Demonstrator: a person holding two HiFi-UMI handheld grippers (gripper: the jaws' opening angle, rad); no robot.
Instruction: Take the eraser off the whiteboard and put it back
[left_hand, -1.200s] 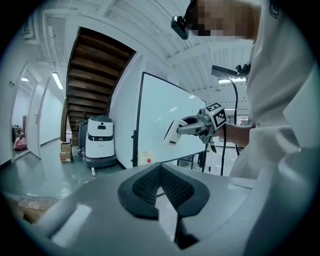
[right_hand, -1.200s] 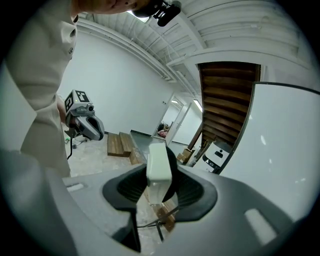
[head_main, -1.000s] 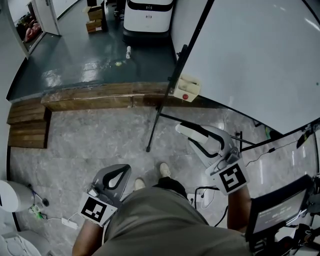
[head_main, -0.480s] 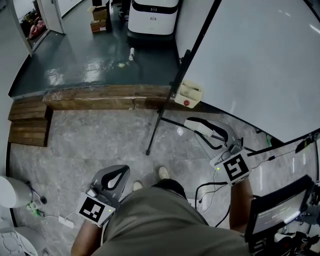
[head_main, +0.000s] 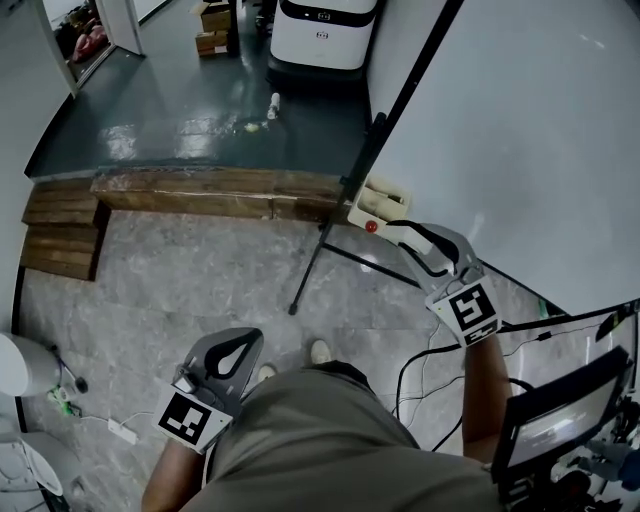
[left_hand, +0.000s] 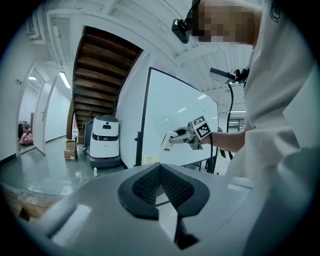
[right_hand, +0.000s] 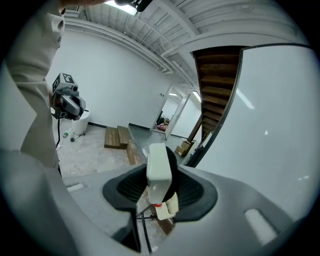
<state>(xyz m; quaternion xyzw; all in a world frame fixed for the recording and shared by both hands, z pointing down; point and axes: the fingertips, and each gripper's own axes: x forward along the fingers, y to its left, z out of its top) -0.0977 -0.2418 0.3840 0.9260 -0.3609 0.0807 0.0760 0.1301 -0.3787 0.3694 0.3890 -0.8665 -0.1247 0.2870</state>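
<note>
Right tongs (head_main: 408, 240) pinching the eraser (right_hand: 159, 172), a white rectangular block held upright between the two dark pads. It is off the whiteboard (head_main: 520, 130) and up in the air near the board's lower left corner. In the right gripper view the board face is off to the right and the eraser stands clear of it. Just below the eraser there is a cream box with a red dot (head_main: 376, 202), fixed at the board's bottom edge by the black stand leg (head_main: 325, 245). From the head view I can't tell whether eraser and box touch.

Left tongs (head_main: 236, 352) pressed together with nothing between them (left gripper view shows the pads meeting). They are held low by the person's hip, well apart from the board. That same view catches the right tongs across the room with the eraser at their tip.

Background: white wheeled machine (head_main: 322, 30) on the dark floor, wooden step (head_main: 200, 190) in front of it, cardboard boxes (head_main: 215, 18) at top, a screen (head_main: 560, 420) at lower right.
</note>
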